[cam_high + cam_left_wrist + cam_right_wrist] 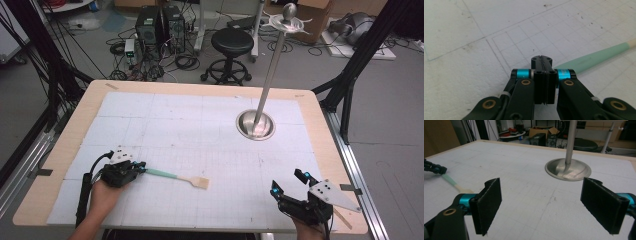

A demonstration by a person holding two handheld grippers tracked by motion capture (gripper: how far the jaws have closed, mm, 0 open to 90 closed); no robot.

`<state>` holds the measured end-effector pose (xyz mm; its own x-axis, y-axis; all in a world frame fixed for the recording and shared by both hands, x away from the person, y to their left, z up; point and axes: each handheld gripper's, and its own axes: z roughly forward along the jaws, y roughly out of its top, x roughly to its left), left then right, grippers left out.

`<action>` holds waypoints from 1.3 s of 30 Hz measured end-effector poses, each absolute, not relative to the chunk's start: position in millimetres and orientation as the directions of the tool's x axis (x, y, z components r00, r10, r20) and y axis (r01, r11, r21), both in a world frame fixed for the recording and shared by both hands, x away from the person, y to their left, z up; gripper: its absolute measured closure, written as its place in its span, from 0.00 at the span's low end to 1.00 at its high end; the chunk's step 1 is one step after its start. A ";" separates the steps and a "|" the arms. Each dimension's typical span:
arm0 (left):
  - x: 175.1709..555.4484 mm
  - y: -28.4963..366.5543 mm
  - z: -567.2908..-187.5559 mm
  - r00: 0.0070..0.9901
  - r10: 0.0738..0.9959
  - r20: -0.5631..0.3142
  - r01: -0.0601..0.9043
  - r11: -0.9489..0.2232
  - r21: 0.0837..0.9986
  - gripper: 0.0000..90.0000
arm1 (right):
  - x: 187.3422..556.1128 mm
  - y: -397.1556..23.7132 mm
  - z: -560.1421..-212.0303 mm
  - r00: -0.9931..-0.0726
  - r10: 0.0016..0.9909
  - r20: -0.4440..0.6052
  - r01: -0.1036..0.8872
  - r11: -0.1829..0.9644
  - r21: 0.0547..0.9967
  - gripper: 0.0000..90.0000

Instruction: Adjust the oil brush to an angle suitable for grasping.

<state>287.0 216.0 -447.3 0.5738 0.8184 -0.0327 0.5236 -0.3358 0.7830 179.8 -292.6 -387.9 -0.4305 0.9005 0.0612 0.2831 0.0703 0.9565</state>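
Brush with mint-green handle and pale wooden bristle end (175, 176) flat on white gridded table (200, 125), left of centre. My left gripper (143, 167) at handle tip, jaws pressed together; in left gripper view handle (596, 58) passes beside them, so no grip yet. Lift and placement left, I judge. Left hand low, forearm from bottom edge. My right gripper (289, 181) spread wide, empty, near front right, pointing toward steel pole stand (255, 125).

text: none legible | labels: none | numbers: none | surfaces checked: all three views
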 end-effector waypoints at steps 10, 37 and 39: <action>283.2 189.1 -447.3 0.602 0.796 -0.061 0.519 -0.332 0.787 0.99 | 179.7 -292.7 -387.9 -0.428 0.901 0.063 0.284 0.068 0.956 0.18; 276.4 168.5 -448.8 0.604 0.796 -0.046 0.509 -0.341 0.790 1.00 | 178.4 -294.2 -387.6 -0.424 0.903 0.066 0.283 0.062 0.957 0.18; 276.3 165.2 -449.4 0.610 0.790 -0.070 0.514 -0.327 0.793 0.99 | 178.4 -294.4 -387.7 -0.424 0.903 0.068 0.284 0.061 0.957 0.18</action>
